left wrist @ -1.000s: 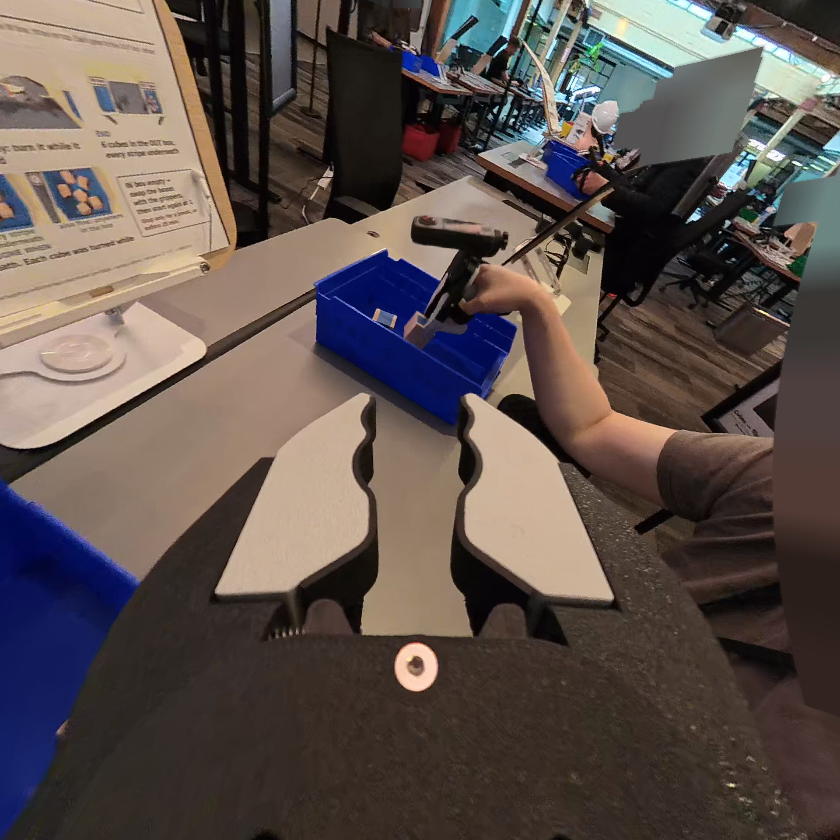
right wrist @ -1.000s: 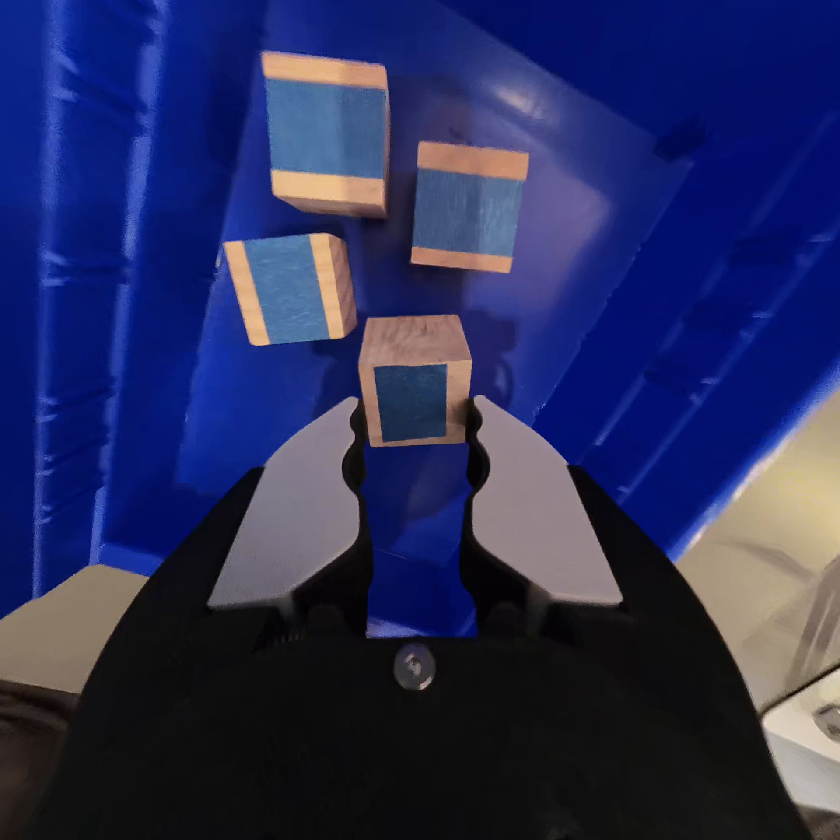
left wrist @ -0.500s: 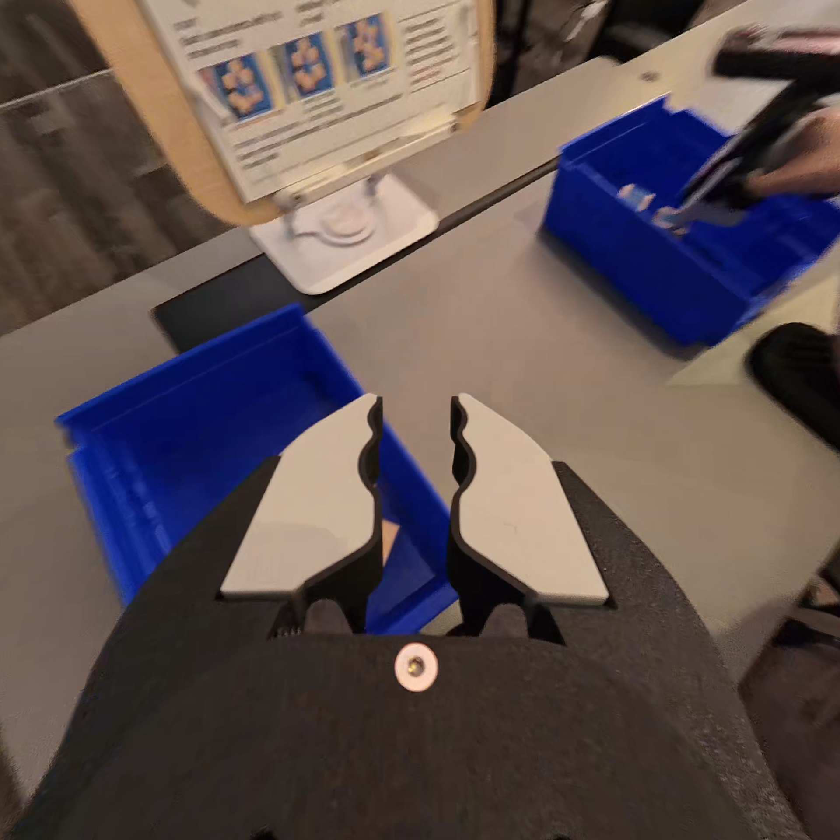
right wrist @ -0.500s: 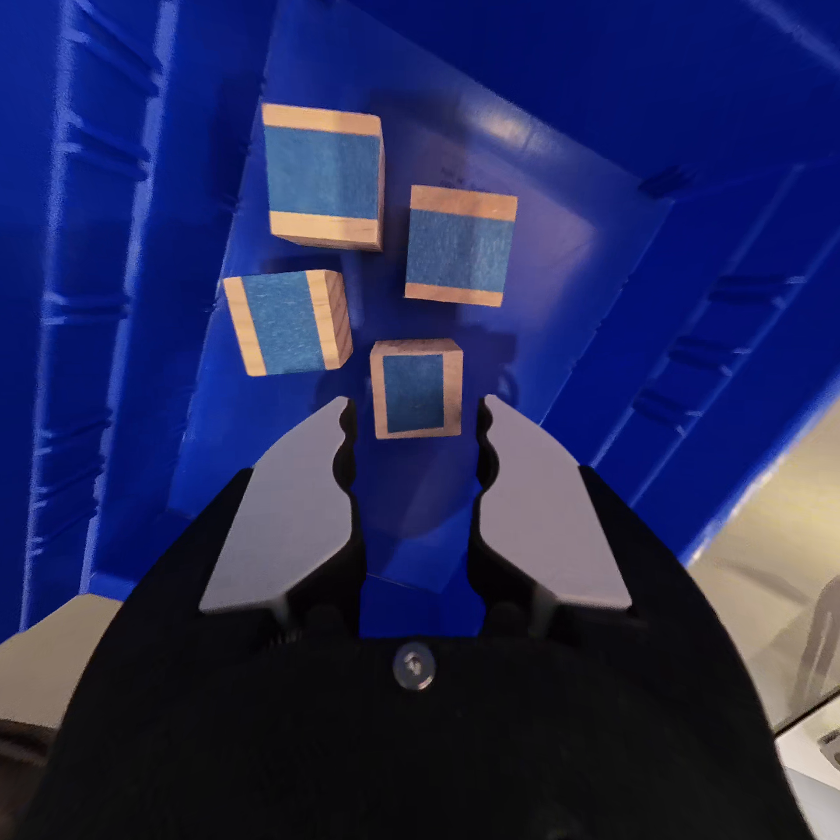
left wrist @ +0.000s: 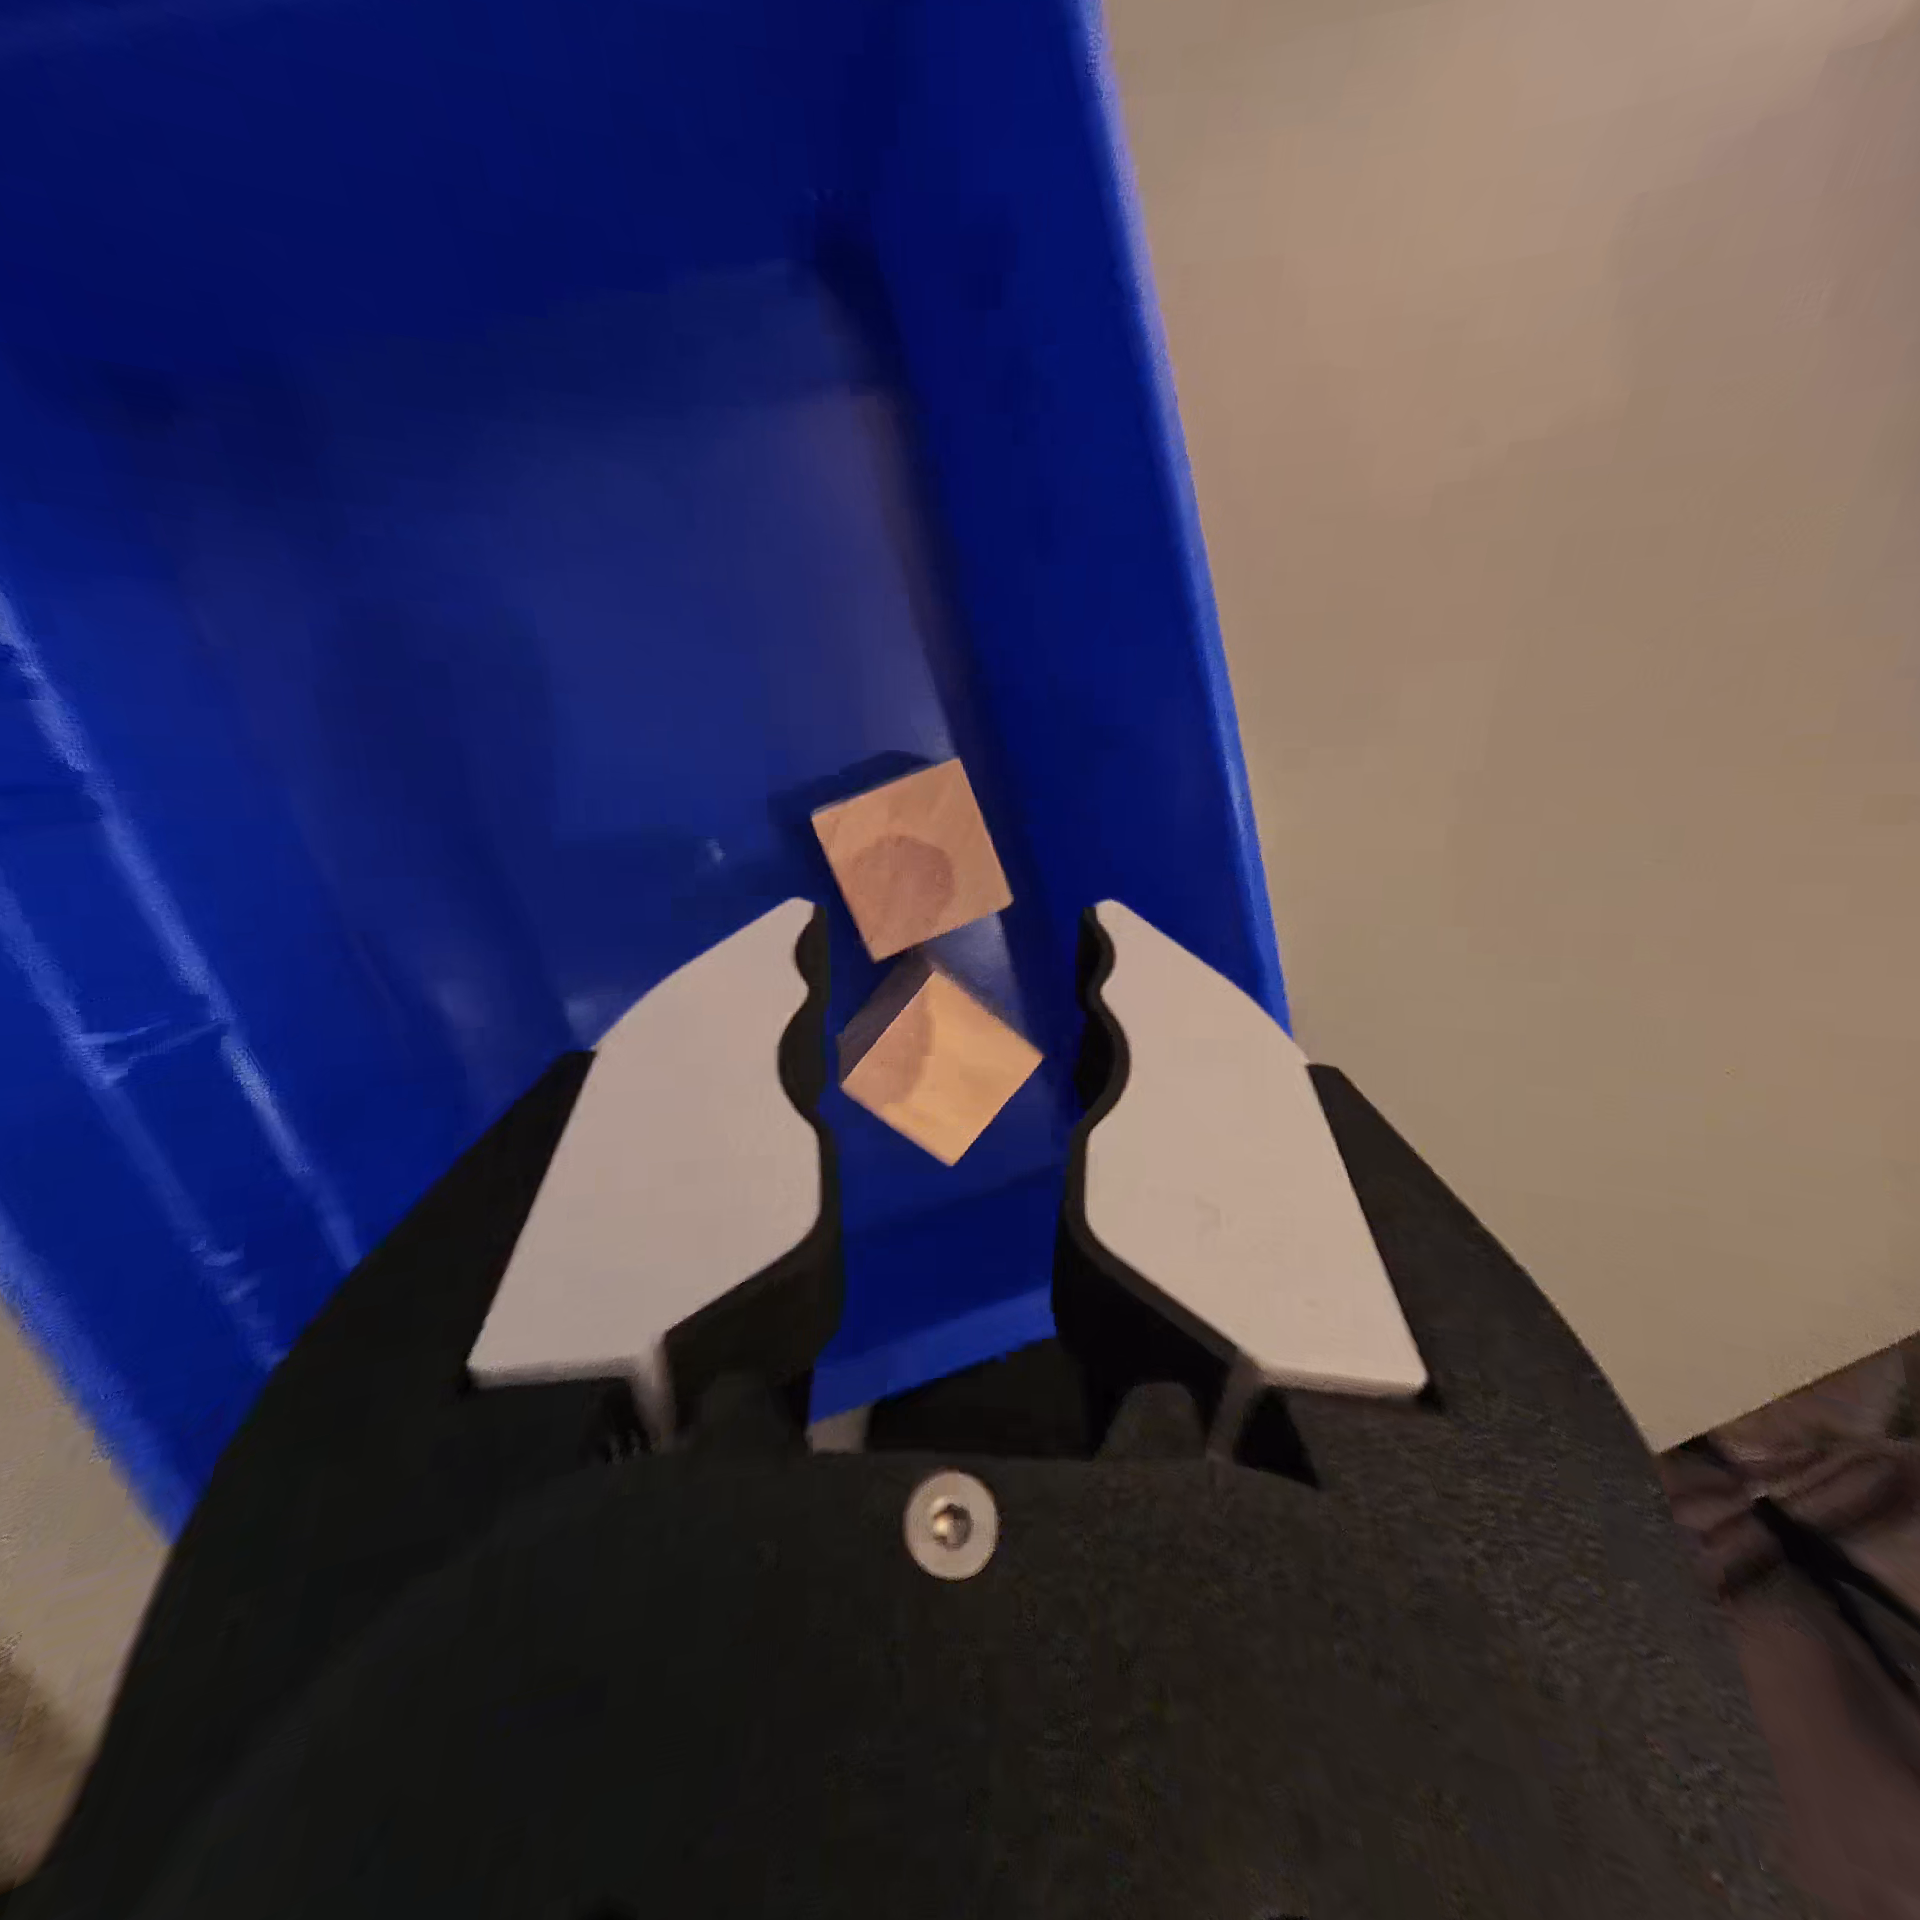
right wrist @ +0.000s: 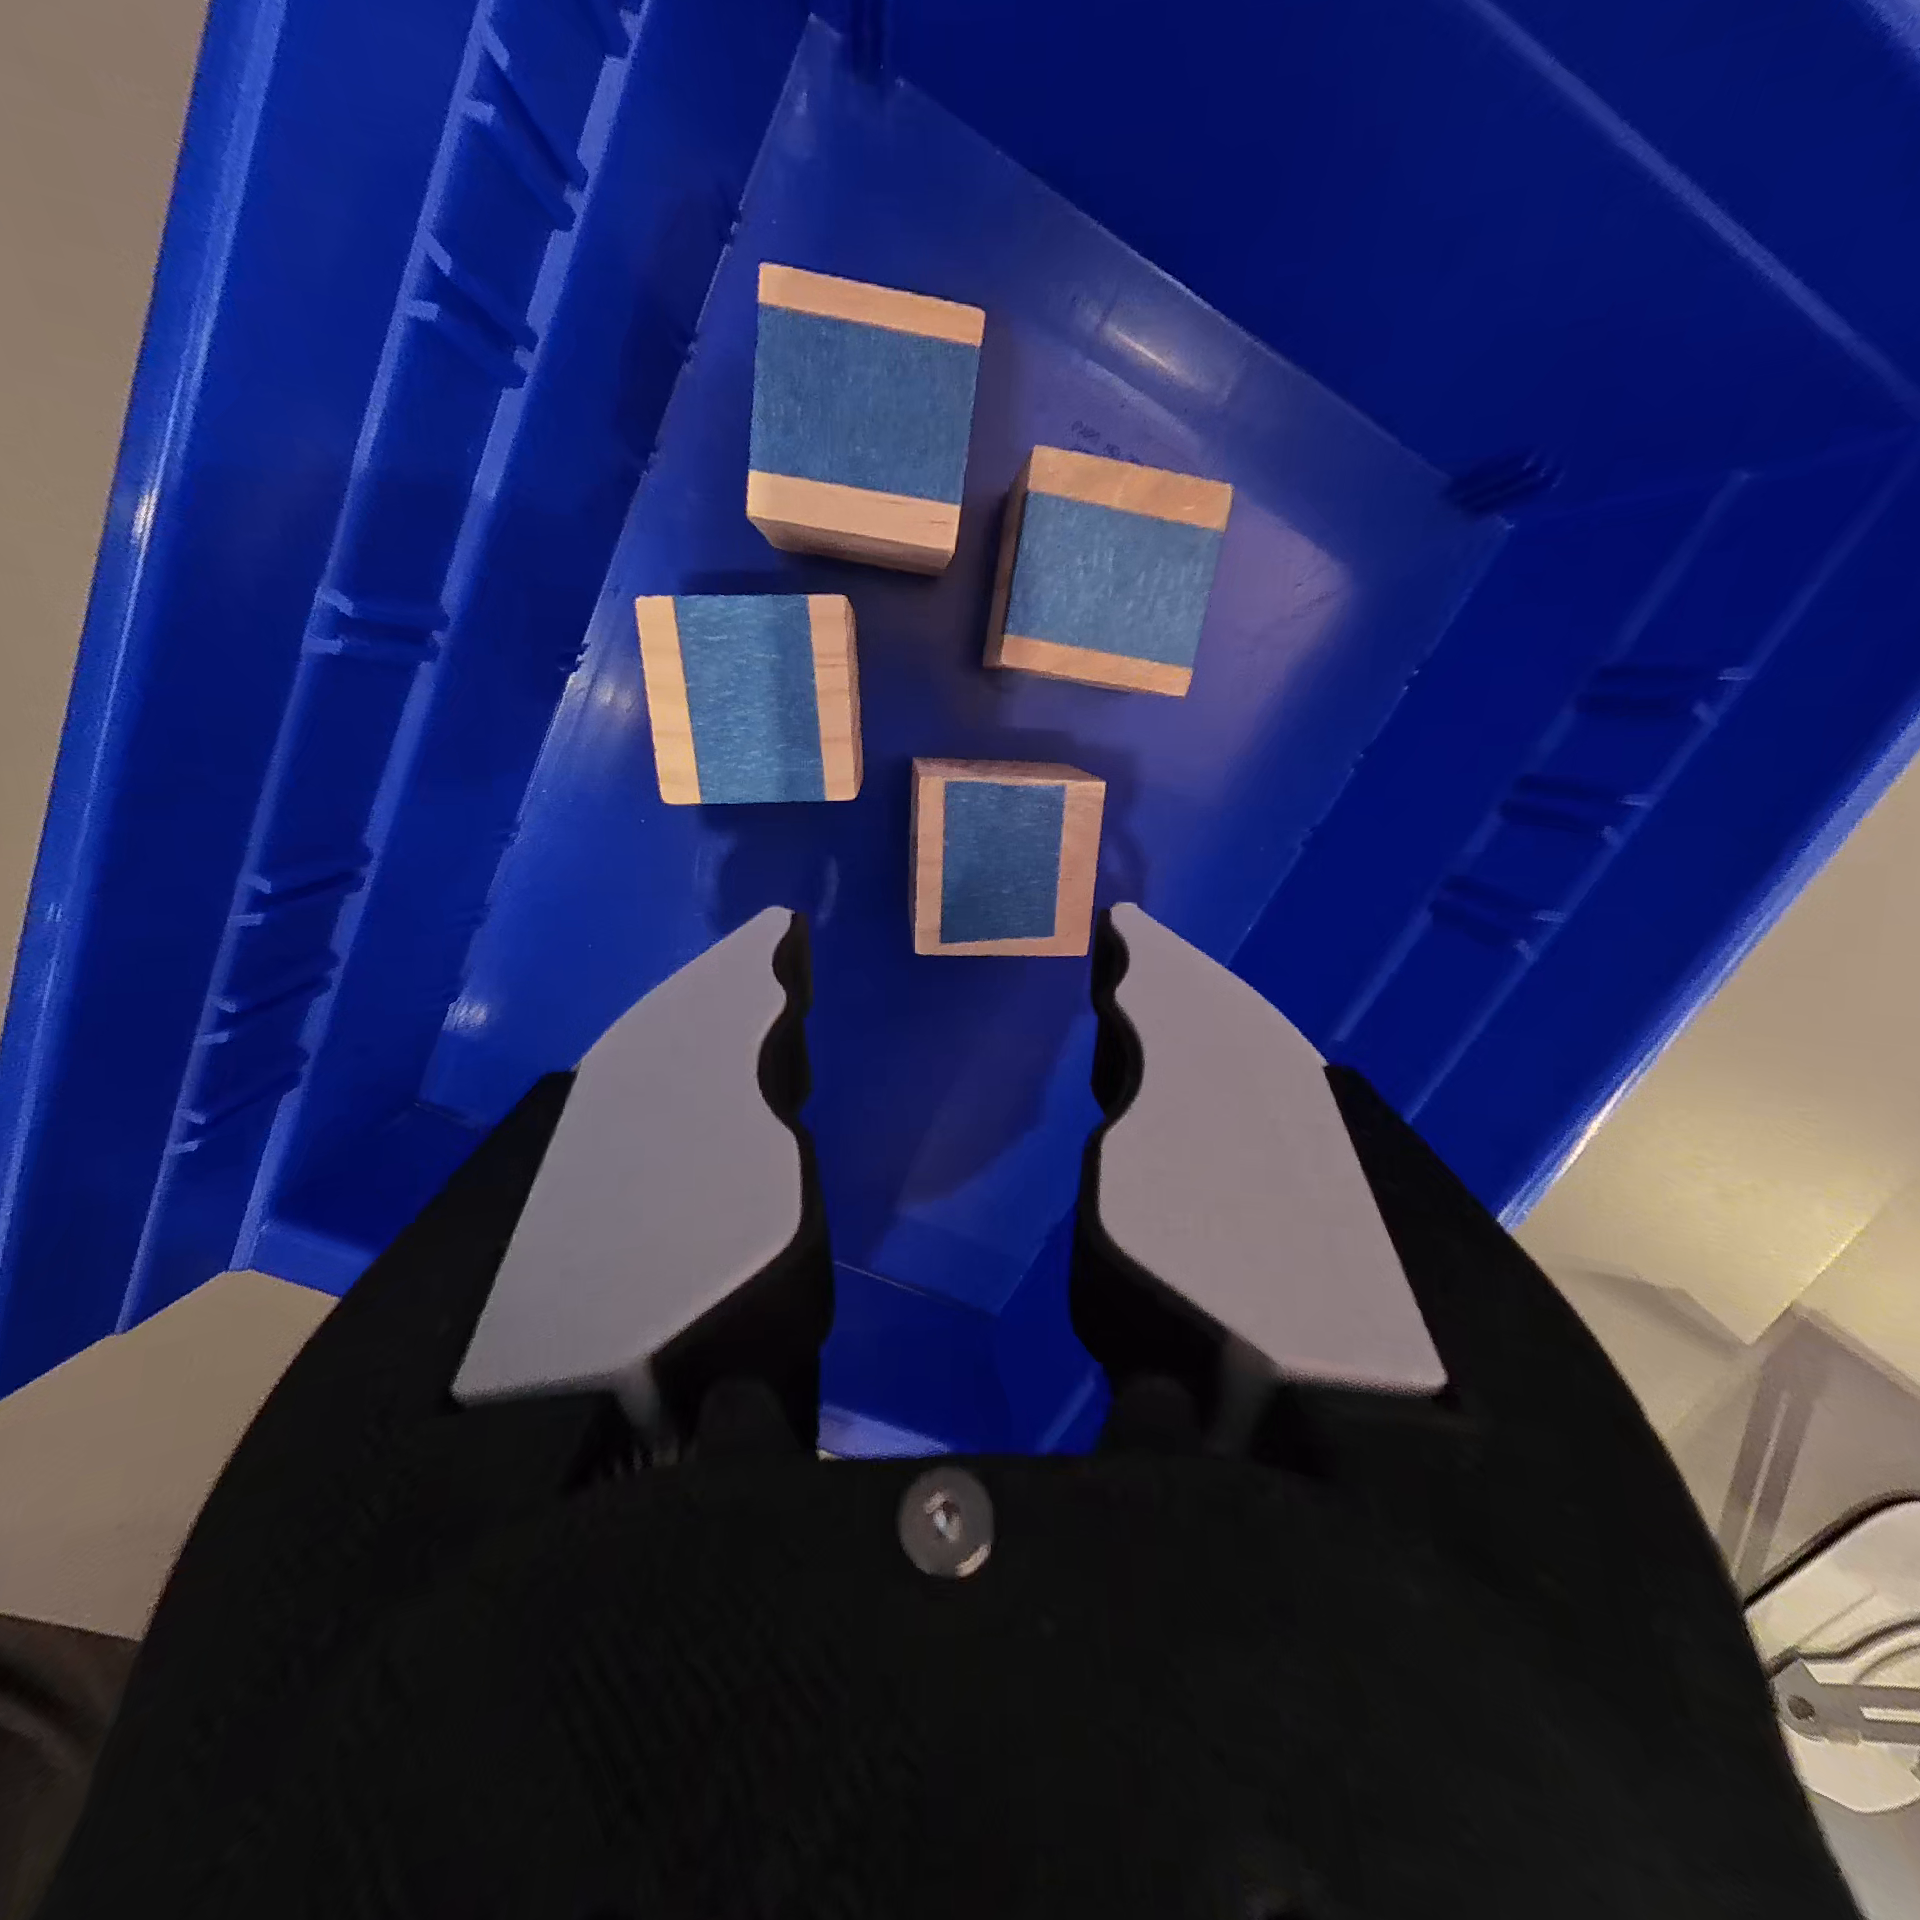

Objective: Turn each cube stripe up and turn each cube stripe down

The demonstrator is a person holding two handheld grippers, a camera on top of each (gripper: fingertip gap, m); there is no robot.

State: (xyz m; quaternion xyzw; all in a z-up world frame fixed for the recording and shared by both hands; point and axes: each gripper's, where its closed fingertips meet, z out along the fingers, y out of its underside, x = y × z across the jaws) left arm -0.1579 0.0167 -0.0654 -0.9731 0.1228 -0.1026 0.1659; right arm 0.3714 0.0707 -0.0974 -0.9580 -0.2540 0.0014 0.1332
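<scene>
The left hand-held gripper hangs over a blue bin with its jaws spread apart and grasping nothing. Two wooden cubes lie on the bin floor near its right wall, at the centre of the left wrist frame. The nearer cube sits in the gap between the two fingers, turned corner-on, apart from both; its top face is bare wood. The farther cube lies just beyond the fingertips, also bare wood on top, with a darker patch on it. The picture is a little blurred. Pale bench fills the right side of that frame.

The right hand-held gripper is likewise released, jaws wide, holding nothing, above a second blue bin. Four cubes rest on that bin's floor, each with a blue stripe facing up. The closest striped cube lies just beyond the right fingertip, close to it. The other three sit farther up the frame: one at left, one at upper centre, one at right.
</scene>
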